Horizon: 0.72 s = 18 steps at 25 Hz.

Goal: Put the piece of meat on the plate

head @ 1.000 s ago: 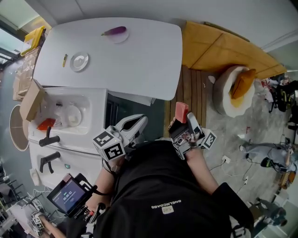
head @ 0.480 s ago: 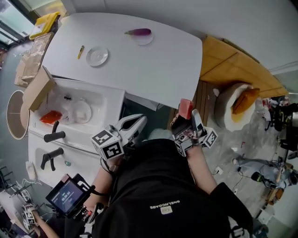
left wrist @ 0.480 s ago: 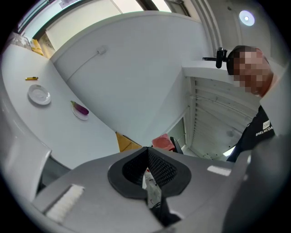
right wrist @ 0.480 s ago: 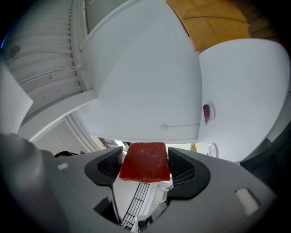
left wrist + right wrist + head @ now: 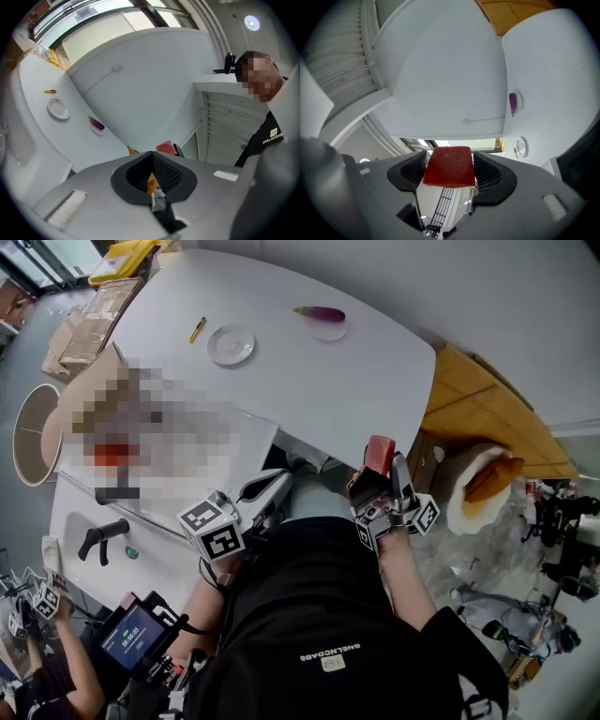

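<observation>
Currently the piece of meat (image 5: 449,165), a red block with a flat front face, sits clamped between the 2 dark ribbed pads of the right gripper (image 5: 380,474). The pads press on its 2 opposite sides, and the block stands out past the jaw tips. In the head view the meat is held in the air just off the near right edge of the white table (image 5: 309,381), touching no surface.

The plate (image 5: 231,345), white, round and bare, lies toward the far left of the table, well apart from the meat. A small yellow stick-shaped item (image 5: 197,330) lies just beside the plate on its left; what it is cannot be told. Further right along the far edge, a purple eggplant (image 5: 320,314) rests on a second small white dish (image 5: 328,331).

The left gripper (image 5: 270,488) is held low by the person's black shirt (image 5: 319,615), near the white counter. In its own view the jaws meet at the tips with nothing gripped between them.

1 black faucet (image 5: 103,538) stands on the counter at left. An orange cushioned seat (image 5: 478,409) lies beyond the table's right edge. A handheld screen (image 5: 131,634) shows at bottom left.
</observation>
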Available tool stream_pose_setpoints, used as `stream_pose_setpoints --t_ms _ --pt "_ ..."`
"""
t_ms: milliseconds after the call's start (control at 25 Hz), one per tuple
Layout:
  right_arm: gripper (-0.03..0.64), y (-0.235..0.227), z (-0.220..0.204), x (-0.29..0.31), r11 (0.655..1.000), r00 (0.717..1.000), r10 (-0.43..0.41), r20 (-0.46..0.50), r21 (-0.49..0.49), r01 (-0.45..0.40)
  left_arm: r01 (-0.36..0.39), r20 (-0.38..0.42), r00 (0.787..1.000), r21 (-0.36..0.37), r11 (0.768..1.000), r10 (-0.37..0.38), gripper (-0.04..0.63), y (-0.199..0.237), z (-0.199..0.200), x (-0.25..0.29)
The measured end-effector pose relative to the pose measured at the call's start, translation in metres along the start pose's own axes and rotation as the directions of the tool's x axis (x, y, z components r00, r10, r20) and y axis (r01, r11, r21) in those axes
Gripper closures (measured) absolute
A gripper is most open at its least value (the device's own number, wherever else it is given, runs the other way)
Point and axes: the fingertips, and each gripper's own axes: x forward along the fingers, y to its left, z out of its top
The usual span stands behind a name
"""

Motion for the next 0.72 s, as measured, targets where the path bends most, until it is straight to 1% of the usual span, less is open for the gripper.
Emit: stream_pose_setpoints --t_ms 160,280,440,720 --pt "0.305 -0.014 0.000 0.023 1.000 0.999 -0.010 -0.036 0.028 0.011 -0.050 0.038 0.998 0.008 0.999 0.049 0.577 0.011 0.018 -0.009" --pt "0.305 -0.025 0.000 0.042 0.999 0.998 -0.014 -0.067 0.051 0.017 -0.075 0.050 0.996 0.014 0.997 0.074 0.577 0.018 0.025 -0.013" --pt "0.305 -0.042 0.003 0.070 0.996 0.994 -0.025 -0.110 0.080 0.033 -0.120 0.081 0.990 0.000 0.993 0.119 0.578 0.030 0.036 -0.017" --pt "0.305 -0.073 0.008 0.110 0.990 0.985 -0.048 -0.167 0.121 0.069 -0.186 0.121 0.975 -0.027 0.982 0.188 0.577 0.048 0.045 -0.027"
